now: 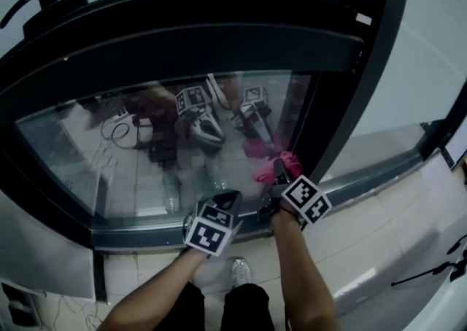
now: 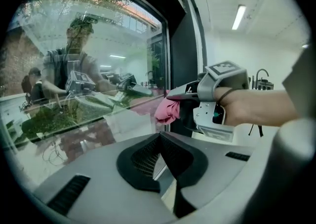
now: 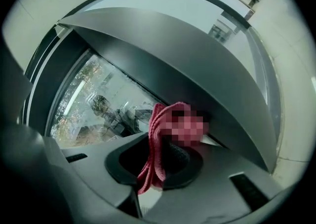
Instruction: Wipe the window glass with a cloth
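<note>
At the window glass (image 1: 146,154) corner, right claw (image 1: 280,170) grips pink cloth (image 1: 265,174); left claw (image 1: 229,197) sits clenched, empty; most wiping seemingly remains.

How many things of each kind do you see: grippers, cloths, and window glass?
Grippers: 2 (left gripper, right gripper)
Pink cloth: 1
Window glass: 1
Total: 4
</note>
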A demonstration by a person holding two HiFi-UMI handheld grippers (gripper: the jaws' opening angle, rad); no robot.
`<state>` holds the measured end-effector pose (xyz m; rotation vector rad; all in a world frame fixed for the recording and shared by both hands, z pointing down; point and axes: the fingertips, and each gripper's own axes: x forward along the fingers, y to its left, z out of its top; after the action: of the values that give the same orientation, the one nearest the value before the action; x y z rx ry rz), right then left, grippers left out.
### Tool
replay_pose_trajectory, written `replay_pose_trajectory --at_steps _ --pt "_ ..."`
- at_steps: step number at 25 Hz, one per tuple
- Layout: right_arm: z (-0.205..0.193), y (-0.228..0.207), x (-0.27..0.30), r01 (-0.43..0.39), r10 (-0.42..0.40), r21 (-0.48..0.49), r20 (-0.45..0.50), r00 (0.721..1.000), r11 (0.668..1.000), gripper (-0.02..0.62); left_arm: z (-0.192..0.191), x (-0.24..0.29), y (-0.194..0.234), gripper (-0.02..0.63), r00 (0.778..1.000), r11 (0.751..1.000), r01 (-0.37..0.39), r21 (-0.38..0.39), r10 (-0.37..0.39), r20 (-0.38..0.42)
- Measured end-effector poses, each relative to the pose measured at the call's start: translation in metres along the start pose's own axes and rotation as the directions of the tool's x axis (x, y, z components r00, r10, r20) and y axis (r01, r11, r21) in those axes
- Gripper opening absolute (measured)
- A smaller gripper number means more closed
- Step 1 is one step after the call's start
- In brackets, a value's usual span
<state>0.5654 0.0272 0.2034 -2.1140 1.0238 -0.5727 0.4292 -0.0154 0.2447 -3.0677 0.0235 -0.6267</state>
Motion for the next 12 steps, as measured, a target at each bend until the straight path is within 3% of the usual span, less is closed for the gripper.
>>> replay_pose_trajectory --at_steps 12 --pt "0.049 0.063 -0.001 -0.022 0.022 -0.037 0.009 1.0 0.999 0.057 0.064 -0.03 0.01 0.002 0.998 1.0 -0.021 0.011 0.02 0.067"
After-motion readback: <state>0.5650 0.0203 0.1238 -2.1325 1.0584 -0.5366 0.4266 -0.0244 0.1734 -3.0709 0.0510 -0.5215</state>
